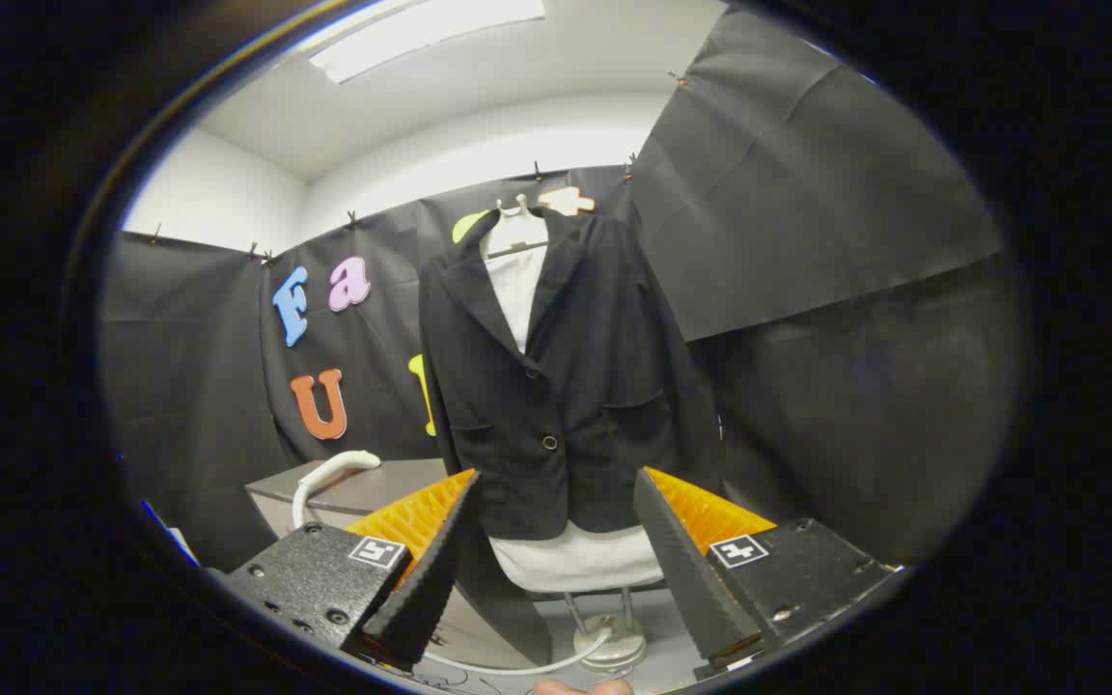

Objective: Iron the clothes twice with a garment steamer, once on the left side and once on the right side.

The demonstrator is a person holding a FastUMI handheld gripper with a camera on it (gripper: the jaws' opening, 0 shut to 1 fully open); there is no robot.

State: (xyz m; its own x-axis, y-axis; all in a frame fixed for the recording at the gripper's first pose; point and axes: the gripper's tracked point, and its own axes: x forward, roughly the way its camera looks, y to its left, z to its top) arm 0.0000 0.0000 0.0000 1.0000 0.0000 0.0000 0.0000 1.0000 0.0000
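Jacket [556, 386]: a dark blazer is seen hung on a white hanger [515, 214] over a white form, straight ahead of the fingers and beyond them; the cloth is judged soft and yielding, likely to sway under a pressed steamer head, so light strokes down each front panel are called for.
Side table [363, 487]: a grey surface is seen beside the jacket's hem, beyond one finger.
Stand base [614, 642]: a round foot with thin rods is seen under the form, low between the fingers; a white cord is run along the floor to it.
Steamer [329, 478]: a white curved handle is seen resting on the side table, well apart from the fingers; it is judged rigid, smooth and fairly light, best taken across the handle's middle, where slipping may be expected.
Gripper [556, 512]: the jaws are held wide apart, nothing between them; the steamer is not yet taken.
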